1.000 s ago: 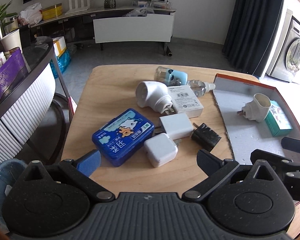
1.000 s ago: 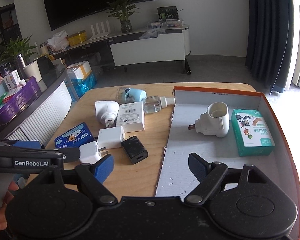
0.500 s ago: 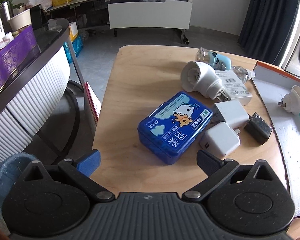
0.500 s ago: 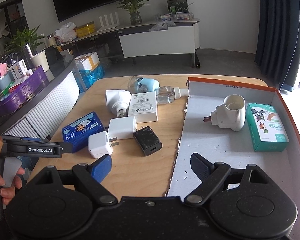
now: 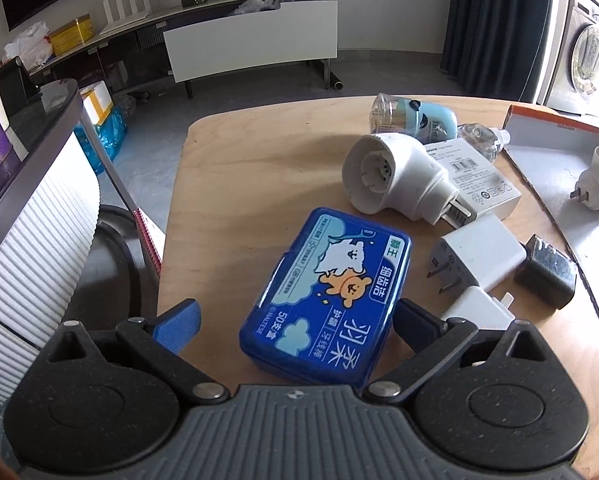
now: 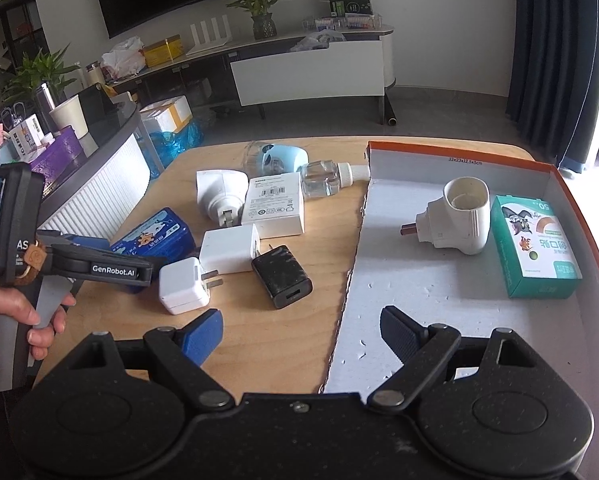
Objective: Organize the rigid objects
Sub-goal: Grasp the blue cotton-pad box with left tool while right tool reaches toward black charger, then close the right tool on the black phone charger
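Left wrist: tongs (image 5: 295, 320) (spread wide) straddle blue case (image 5: 325, 296).

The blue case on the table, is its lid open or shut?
Shut. In the left wrist view the blue case lies flat on the table, its printed lid down against the base, with only a thin seam around the edge.

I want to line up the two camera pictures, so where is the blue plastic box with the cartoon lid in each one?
Left wrist: blue plastic box low centre, between the open left tongs.
Right wrist: blue plastic box left of centre, partly hidden.
Shared landmark: black charger.
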A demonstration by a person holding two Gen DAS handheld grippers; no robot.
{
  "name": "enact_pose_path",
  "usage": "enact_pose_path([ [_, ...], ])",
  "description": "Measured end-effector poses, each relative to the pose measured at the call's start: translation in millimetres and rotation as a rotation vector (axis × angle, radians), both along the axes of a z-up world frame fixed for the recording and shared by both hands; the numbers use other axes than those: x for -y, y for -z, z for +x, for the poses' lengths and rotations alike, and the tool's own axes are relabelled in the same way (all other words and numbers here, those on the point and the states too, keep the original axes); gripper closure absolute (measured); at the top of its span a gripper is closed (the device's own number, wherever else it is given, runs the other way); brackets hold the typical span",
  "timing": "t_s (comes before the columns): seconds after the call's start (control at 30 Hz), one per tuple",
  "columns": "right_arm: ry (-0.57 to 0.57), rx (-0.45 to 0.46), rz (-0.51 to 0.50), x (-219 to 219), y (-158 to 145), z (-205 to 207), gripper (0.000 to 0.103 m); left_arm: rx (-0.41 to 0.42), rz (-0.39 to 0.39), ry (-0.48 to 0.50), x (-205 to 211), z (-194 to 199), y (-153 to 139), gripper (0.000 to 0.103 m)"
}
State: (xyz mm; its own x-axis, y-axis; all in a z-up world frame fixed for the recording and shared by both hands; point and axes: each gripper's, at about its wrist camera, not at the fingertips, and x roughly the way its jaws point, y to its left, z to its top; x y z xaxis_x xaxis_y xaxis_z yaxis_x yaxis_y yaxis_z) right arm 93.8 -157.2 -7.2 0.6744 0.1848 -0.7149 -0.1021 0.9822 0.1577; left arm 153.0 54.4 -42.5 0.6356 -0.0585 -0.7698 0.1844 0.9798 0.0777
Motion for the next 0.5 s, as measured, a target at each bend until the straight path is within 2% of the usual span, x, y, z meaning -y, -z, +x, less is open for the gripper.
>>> enact_pose_path([
  [0.07,-0.013,-0.008,-0.004,-2,4,4,0.002,0.010,-0.028,-0.007,-1,1,2,0.002],
  [0.17,-0.029,-0.017,-0.024,-6,9,12,0.002,0.021,-0.052,0.001,-1,0,3,0.015],
  [0.23,-0.039,-0.021,-0.024,-9,12,17,0.002,0.031,-0.055,0.021,2,-2,0,0.032],
  [0.3,-0.053,-0.037,-0.029,-13,17,27,0.003,0.040,-0.052,0.014,4,-4,-2,0.041],
  [0.4,-0.065,-0.051,-0.044,-19,24,39,0.003,0.043,-0.077,-0.022,0,-6,-4,0.041],
  [0.5,-0.098,-0.061,-0.073,-25,30,53,0.008,0.061,-0.099,-0.051,-5,-7,-12,0.041],
])
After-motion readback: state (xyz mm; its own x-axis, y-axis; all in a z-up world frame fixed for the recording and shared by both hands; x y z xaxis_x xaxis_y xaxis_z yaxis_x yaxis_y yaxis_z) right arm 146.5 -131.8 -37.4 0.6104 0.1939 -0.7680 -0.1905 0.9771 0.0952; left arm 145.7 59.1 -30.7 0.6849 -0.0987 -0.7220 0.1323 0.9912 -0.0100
